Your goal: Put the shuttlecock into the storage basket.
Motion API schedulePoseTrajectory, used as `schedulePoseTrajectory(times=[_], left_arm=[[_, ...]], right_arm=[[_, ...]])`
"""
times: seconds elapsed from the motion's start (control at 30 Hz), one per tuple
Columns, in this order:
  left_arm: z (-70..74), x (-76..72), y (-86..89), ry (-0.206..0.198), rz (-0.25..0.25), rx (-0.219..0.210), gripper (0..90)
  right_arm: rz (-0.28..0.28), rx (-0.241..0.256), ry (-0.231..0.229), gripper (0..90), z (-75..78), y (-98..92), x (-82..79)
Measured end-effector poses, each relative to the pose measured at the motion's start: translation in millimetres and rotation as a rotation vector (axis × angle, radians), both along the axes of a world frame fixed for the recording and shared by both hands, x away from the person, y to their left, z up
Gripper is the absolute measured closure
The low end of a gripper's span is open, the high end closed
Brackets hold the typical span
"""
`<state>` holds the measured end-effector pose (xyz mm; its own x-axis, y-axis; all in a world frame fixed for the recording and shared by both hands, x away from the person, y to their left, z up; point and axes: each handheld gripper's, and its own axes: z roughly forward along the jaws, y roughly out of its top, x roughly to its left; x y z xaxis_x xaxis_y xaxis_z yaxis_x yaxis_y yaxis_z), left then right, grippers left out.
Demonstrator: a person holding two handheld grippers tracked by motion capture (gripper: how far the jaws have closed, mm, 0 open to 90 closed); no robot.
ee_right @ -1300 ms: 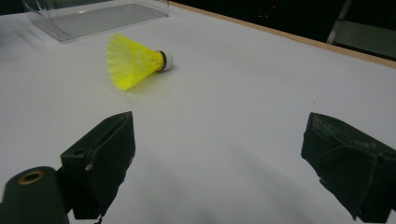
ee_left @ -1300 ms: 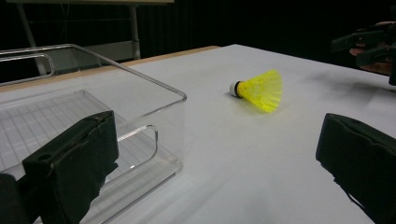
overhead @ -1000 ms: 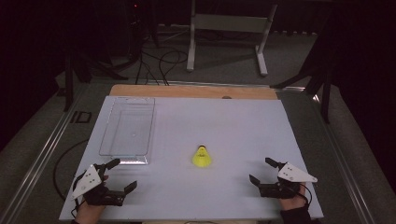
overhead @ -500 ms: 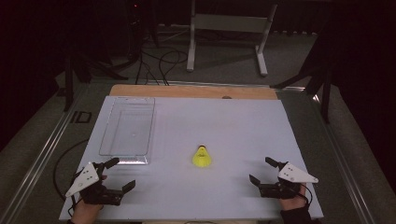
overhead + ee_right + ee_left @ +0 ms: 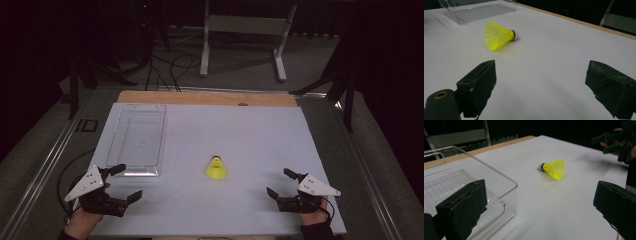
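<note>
From above, the yellow plastic shuttlecock [image 5: 216, 168] lies untouched on the white table [image 5: 240, 140], just right of the empty clear plastic tray [image 5: 136, 140]. Along the left gripper [image 5: 541, 205], jaws spread wide, nothing held; the right gripper [image 5: 544, 87] gapes likewise, so all work remains.

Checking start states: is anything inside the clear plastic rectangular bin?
Nothing lies inside the clear plastic rectangular bin; its bare floor shows through. The yellow shuttlecock lies outside on the white table. The left gripper's jaw hides one near corner.
</note>
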<state>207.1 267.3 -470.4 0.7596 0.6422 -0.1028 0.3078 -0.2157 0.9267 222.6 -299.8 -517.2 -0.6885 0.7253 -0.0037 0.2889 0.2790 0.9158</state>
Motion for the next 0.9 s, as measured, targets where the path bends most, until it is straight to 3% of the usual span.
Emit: schedulePoseTrajectory(times=[0.07, 0.27, 0.37, 0.53, 0.67, 0.9], left_arm=[[4.6, 1.7, -1.0, 0.009, -0.018, 0.034, 0.0], [7.3, 4.8, -4.9, 0.048, -0.042, 0.059, 0.0], [9.2, 7.2, -10.5, 0.077, -0.078, 0.093, 0.0], [11.2, 10.1, -15.2, 0.099, -0.097, 0.126, 0.0], [14.4, 13.0, -20.6, 0.128, -0.122, 0.179, 0.0], [17.6, 15.5, -29.9, 0.165, -0.108, 0.258, 0.0]], right_arm=[[0.0, 0.006, 0.001, 9.9, 0.4, 0.4, -0.5], [0.001, 0.009, 0.001, 9.9, 0.4, 0.1, -0.5], [0.006, 0.01, 0.004, 9.9, 0.5, 0.2, -0.4], [0.011, 0.01, 0.005, 9.9, 0.3, 0.4, -0.3], [0.011, 0.009, 0.005, 9.9, 0.4, 0.6, -0.4], [0.014, 0.007, 0.0, 9.9, 0.6, 0.6, -0.4]])
